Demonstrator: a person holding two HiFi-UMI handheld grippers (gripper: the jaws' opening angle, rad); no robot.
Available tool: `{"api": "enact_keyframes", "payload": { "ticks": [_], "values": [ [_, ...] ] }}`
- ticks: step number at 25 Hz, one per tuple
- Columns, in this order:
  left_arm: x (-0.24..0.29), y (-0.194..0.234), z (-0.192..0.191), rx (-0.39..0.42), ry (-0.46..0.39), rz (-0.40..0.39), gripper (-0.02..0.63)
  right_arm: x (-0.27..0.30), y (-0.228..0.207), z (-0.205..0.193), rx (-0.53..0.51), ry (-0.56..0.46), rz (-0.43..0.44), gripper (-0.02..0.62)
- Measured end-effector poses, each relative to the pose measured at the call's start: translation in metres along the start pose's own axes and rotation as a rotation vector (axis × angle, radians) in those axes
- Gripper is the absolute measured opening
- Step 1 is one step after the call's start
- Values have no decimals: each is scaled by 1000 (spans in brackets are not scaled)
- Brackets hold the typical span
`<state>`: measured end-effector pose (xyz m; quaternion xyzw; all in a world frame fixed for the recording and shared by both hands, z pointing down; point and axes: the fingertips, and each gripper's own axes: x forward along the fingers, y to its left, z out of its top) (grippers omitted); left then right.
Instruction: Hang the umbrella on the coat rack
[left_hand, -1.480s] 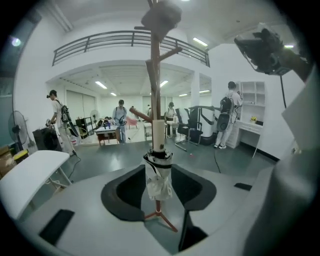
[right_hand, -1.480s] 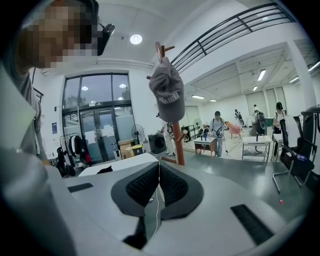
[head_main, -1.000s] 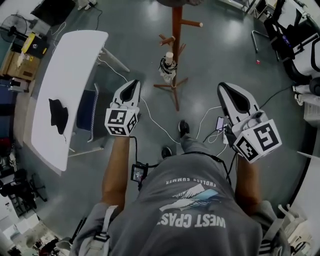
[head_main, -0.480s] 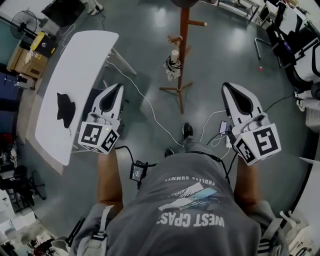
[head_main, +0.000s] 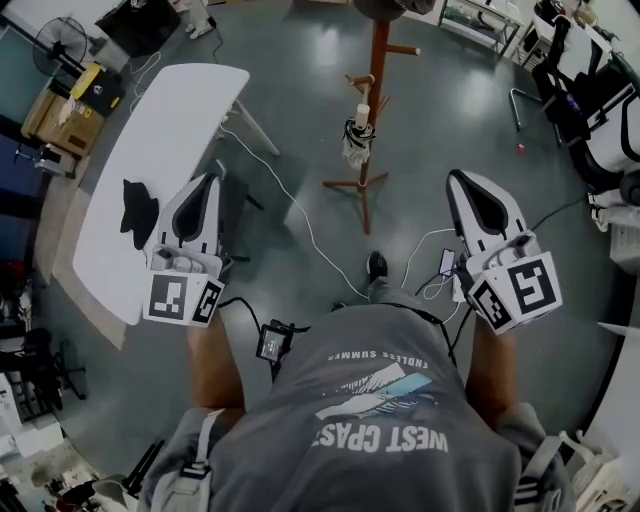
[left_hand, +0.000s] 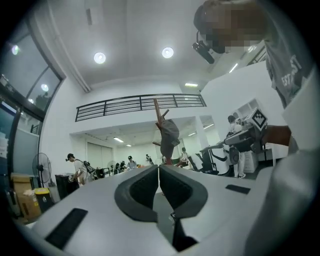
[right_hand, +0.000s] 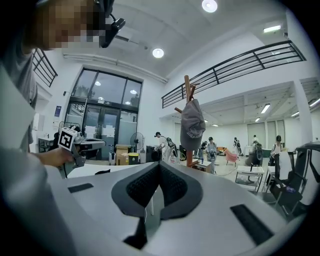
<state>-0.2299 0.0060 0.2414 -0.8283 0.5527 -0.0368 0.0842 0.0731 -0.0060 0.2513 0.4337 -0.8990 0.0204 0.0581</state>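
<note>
A folded dark umbrella (head_main: 356, 143) with a pale handle hangs from a low peg of the red-brown coat rack (head_main: 377, 70), straight ahead of me on the floor. My left gripper (head_main: 210, 178) is held out level over the near edge of the white table, shut with nothing between its pads, well left of the rack. My right gripper (head_main: 460, 177) is to the right of the rack, shut and empty too. In the left gripper view the jaws (left_hand: 159, 167) meet below the rack (left_hand: 159, 115). In the right gripper view the gripper (right_hand: 159, 164) points at the rack (right_hand: 187, 90). The umbrella is hidden in both gripper views.
A grey cap (right_hand: 192, 125) hangs at the rack's top. The white table (head_main: 150, 130) at the left carries a black item (head_main: 138, 212). Cables (head_main: 300, 225) run across the floor near my feet. Chairs and desks (head_main: 585, 90) stand at the right; boxes (head_main: 70, 95) lie far left.
My left gripper has swung left, away from the rack and out over the table's edge. The right gripper has shifted only slightly. The umbrella still hangs on its peg.
</note>
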Motion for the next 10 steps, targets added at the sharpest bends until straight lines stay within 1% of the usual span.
{"api": "enact_keyframes", "payload": {
  "ticks": [3, 4, 7, 10],
  "values": [
    [-11, 7, 5, 33, -9, 31, 24, -6, 5, 3, -6, -6, -2, 26],
    [-15, 8, 6, 29, -10, 35, 25, -8, 6, 4, -7, -6, -2, 26],
    [-22, 11, 6, -16, -17, 26, 24, -13, 11, 3, -8, -3, -4, 26],
    [-28, 12, 5, -31, -18, 22, 25, -18, 15, 2, -8, 1, -6, 26]
  ]
}}
